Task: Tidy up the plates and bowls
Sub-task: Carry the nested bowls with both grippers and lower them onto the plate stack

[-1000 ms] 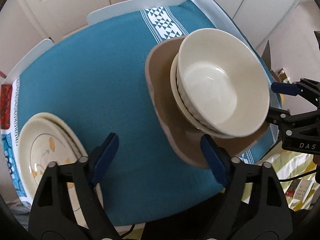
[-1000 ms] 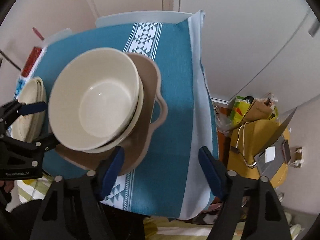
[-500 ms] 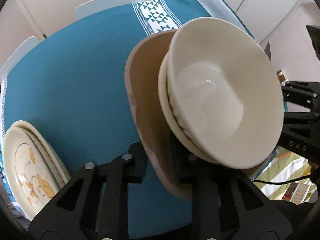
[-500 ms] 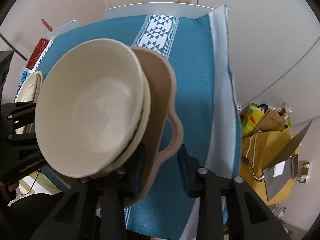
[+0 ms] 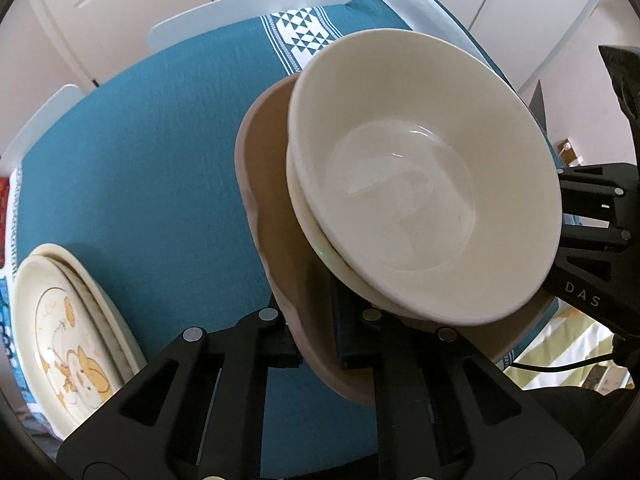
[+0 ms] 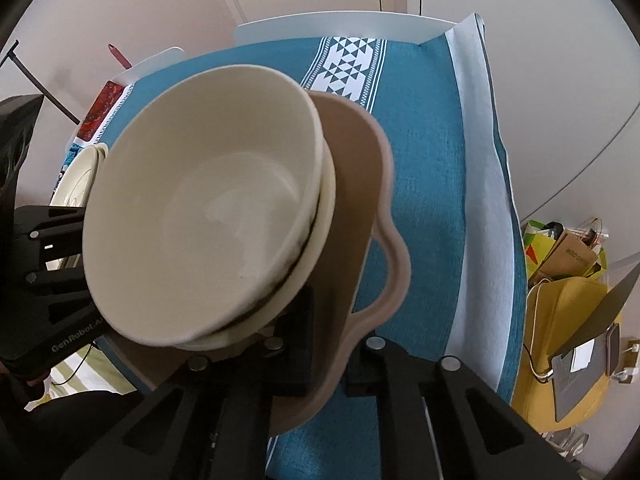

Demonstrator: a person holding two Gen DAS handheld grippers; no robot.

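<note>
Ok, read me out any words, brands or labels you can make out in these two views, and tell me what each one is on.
"DAS": white letters on the right gripper body, at the left wrist view's right edge.
"GenRobot.AI": on the left gripper body, lower left of the right wrist view; the last letters are partly hidden.
Print on the cardboard box in the bag: too blurred to read.
</note>
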